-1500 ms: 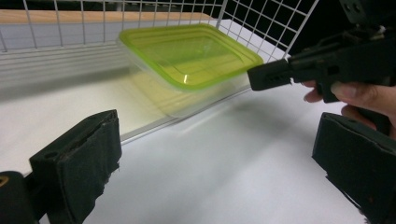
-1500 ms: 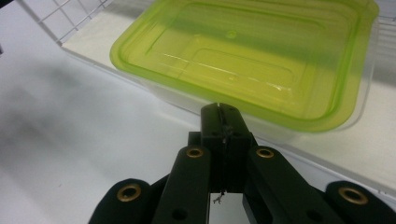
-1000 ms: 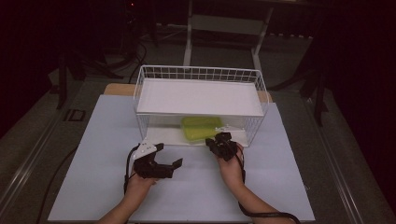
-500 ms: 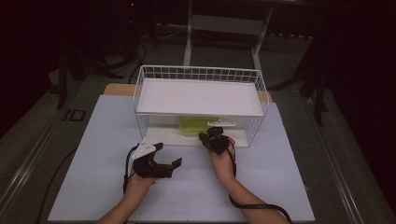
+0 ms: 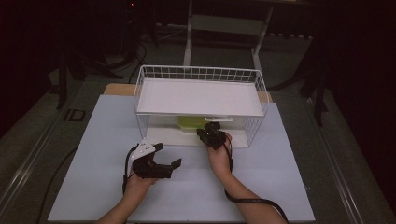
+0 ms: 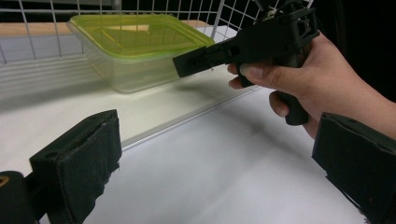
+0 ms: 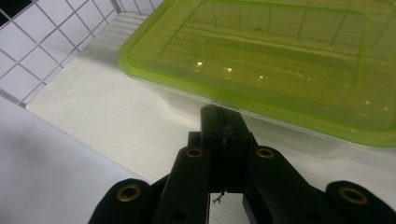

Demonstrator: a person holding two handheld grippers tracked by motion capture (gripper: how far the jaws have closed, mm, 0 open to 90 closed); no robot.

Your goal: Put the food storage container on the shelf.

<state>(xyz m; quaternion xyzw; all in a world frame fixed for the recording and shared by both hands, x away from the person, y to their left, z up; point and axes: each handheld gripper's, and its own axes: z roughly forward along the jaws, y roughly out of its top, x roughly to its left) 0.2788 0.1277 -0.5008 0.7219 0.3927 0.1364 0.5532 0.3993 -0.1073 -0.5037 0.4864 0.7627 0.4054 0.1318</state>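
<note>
While the big white table [image 5: 93, 140] carries it all, the wire basket rack [image 5: 201, 74] stands at the far middle, with a flat white shelf on top and a low floor under it. The green box [image 5: 190, 122] with its see-through lid sits on that low floor, under the shelf.

The right tool [image 5: 211, 135] is at the rack's open front, and its jaws are pressed together with nothing between them. The box lies straight ahead of it, just beyond the tips [image 7: 223, 122], with its long side running across the tool's path. I cannot tell if the tips touch the box wall.

The left tool [image 5: 163, 161] rests on the table, well apart from the box, with its jaws wide apart and empty. So the right hand is much nearer.

From above, the shelf hides most of the box. In the right gripper view, the box's far end is cut off.
</note>
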